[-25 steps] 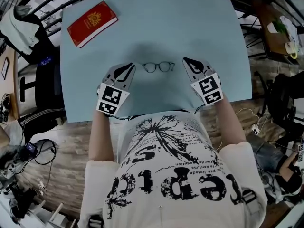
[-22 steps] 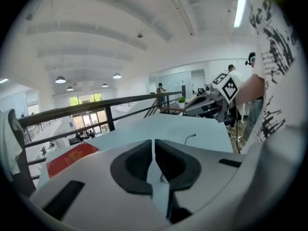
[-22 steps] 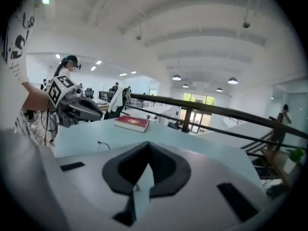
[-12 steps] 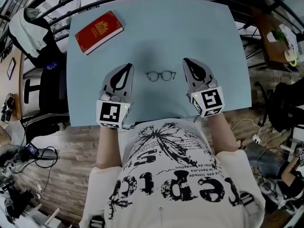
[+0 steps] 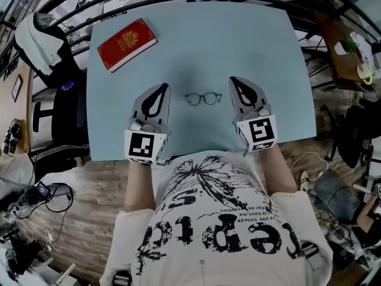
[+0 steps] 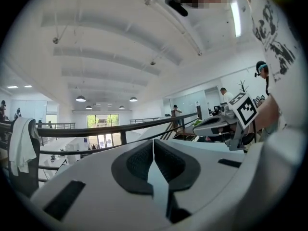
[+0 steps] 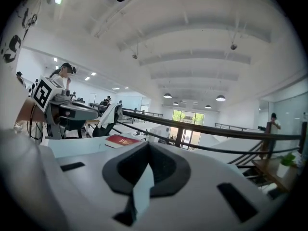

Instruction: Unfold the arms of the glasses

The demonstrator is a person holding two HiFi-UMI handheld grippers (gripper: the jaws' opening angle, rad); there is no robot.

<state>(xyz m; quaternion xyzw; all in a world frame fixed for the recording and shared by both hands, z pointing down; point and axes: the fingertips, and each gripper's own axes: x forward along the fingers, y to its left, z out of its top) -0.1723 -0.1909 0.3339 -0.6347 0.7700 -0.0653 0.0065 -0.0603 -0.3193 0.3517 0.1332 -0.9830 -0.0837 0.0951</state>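
Between your left hand-held gripper [image 5: 161, 87] and right hand-held gripper [image 5: 234, 80], each with jaws together on nothing, the glasses [image 5: 203, 99] lie on the counter [image 5: 196, 40], too small to tell folded from unfolded; check that before any reach.

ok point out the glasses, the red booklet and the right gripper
glasses [image 5: 202, 98], head view, on the bridge between the lenses
red booklet [image 5: 127, 44], head view, middle of its cover
right gripper [image 5: 233, 80], head view, at its closed fingertips
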